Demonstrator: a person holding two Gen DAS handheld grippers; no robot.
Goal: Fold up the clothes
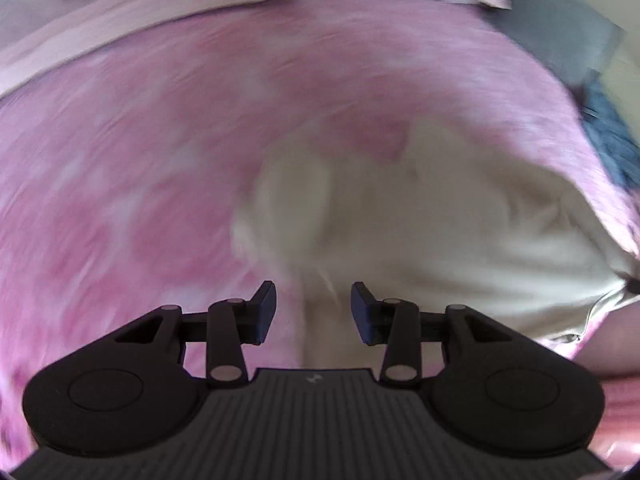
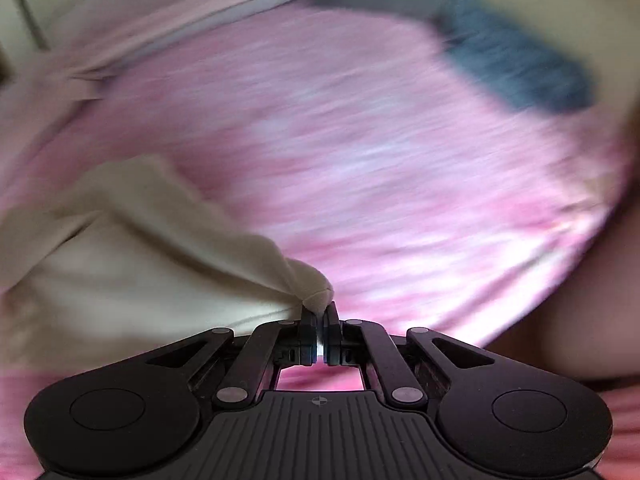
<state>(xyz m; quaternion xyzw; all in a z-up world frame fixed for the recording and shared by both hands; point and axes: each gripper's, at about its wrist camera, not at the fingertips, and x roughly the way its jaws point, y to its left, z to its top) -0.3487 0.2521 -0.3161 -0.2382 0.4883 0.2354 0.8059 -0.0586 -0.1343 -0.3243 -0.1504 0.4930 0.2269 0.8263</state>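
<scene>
A cream garment [image 1: 440, 232] lies crumpled on a pink patterned bedspread [image 1: 120, 160]. My left gripper [image 1: 313, 312] hovers just above the garment's near edge, jaws apart with nothing between them. In the right wrist view my right gripper [image 2: 319, 312] is shut on a pinched corner of the cream garment [image 2: 120, 248], and the cloth stretches away to the left from its fingertips. Both views are blurred by motion.
A dark blue-grey cloth [image 2: 516, 68] and a grey item [image 1: 560, 36] lie at the far edge of the bedspread [image 2: 380, 140]. A pale pink striped band [image 1: 160, 12] runs along the back. A pink fold [image 1: 624, 400] sits at the lower right.
</scene>
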